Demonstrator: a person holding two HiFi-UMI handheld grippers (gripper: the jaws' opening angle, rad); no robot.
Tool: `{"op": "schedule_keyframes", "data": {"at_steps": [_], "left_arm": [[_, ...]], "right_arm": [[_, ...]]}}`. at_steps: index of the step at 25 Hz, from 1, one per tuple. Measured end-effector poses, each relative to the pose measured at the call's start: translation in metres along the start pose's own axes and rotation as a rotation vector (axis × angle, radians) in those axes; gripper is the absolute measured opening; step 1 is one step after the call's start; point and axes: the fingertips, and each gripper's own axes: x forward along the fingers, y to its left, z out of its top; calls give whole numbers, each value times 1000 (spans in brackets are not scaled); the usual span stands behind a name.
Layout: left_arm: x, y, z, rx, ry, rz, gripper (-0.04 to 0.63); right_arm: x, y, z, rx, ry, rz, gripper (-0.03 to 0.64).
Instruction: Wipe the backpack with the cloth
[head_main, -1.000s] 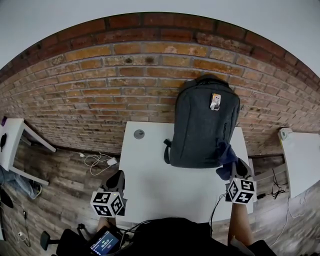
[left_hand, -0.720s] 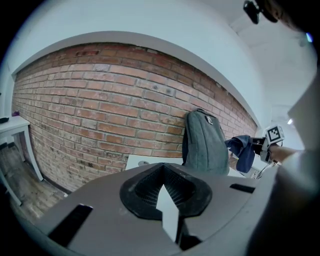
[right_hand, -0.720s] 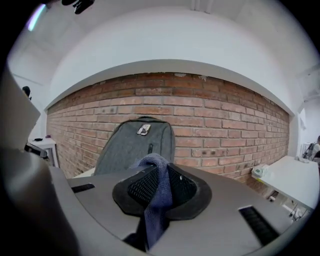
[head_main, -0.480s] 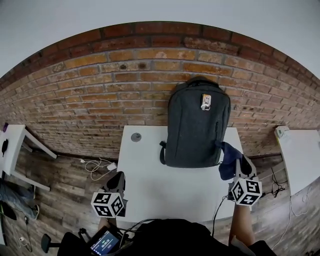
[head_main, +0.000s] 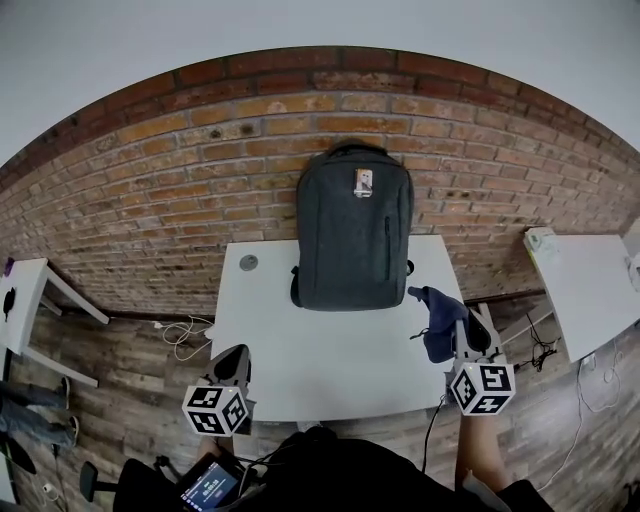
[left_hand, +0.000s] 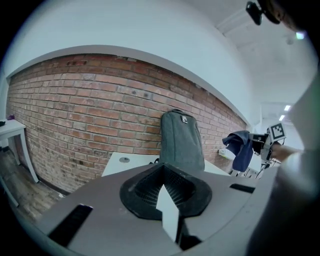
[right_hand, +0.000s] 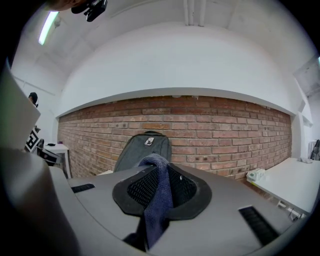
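Note:
A dark grey backpack stands upright at the back of the white table, leaning on the brick wall; it also shows in the left gripper view as the backpack and in the right gripper view as the backpack. My right gripper is shut on a dark blue cloth, held off the table's right edge, apart from the backpack. The cloth hangs between the jaws. My left gripper sits at the table's front left corner, jaws closed together on nothing.
A small round grommet lies at the table's back left. Another white table stands to the right and a third at far left. Cables lie on the wooden floor.
The right gripper has pulled the cloth away from the backpack's lower right corner, toward me and off to the right. The head view has shifted right. The left gripper has stayed put.

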Motion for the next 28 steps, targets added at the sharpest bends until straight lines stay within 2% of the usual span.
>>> {"op": "schedule_keyframes", "data": {"at_steps": [8, 19, 28], "left_arm": [[-61, -71, -24, 48, -29, 8, -3], [-173, -144, -82, 39, -10, 100, -3], [-220, -173, -97, 59, 4, 118, -3]], "right_arm": [[-91, -21, -18, 16, 0, 38, 48], [-213, -37, -32, 40, -6, 111, 48], [-268, -45, -47, 85, 13, 114, 48]]}}
